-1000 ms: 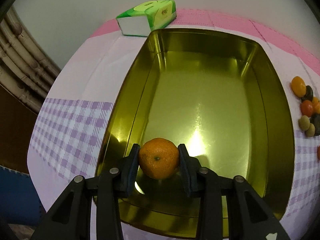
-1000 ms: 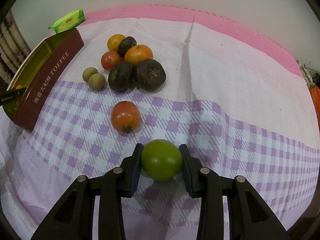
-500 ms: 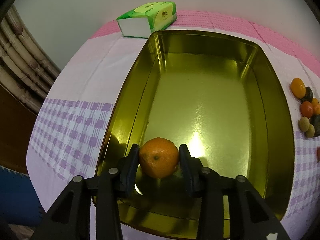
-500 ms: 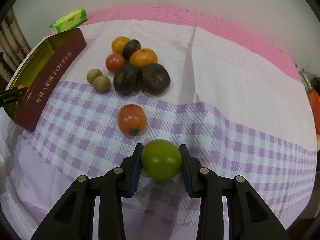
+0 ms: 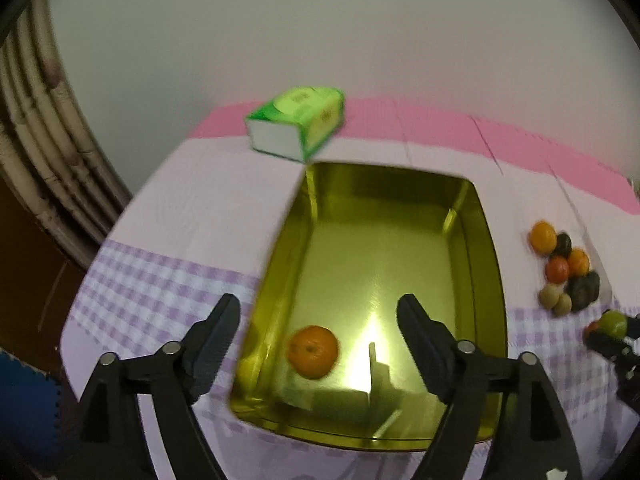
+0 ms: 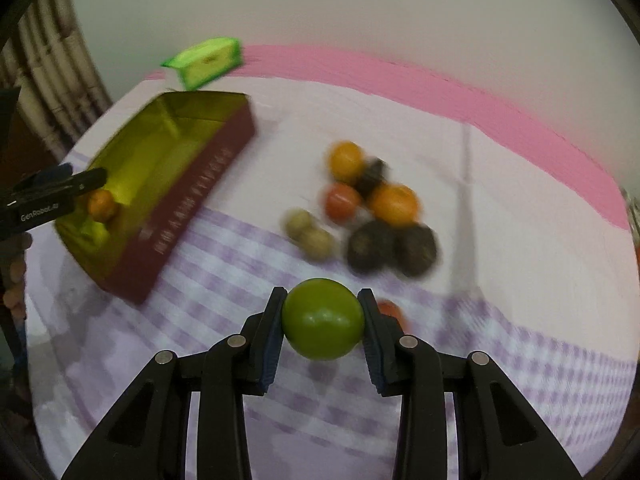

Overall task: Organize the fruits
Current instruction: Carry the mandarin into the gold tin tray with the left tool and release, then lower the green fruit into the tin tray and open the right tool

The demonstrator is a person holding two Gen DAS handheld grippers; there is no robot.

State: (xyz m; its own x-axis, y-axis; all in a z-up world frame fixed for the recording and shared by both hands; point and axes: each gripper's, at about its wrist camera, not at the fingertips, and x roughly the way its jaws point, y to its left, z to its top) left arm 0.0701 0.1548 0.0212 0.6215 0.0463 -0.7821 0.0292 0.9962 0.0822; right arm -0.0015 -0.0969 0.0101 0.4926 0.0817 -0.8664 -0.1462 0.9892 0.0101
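Since the earlier frames your left gripper has let go of the orange and pulled back from the tin. Its jaws are opening wide with nothing between them, and the orange lies alone in the lower left of the gold tin floor. Your right gripper has carried the green fruit away from the cloth and swung toward the tin, which now sits larger at the left of that view. The pads are clamped on both sides of the green fruit, a grip that looks snug enough to keep a round, smooth fruit from rolling out during the carry.

Count what remains on the checked tablecloth: in the right-wrist view the cluster at centre holds two orange fruits, one red, two small tan ones and three dark ones, with one more red fruit peeking from behind your right finger. One green tissue pack sits beyond the tin at upper centre.
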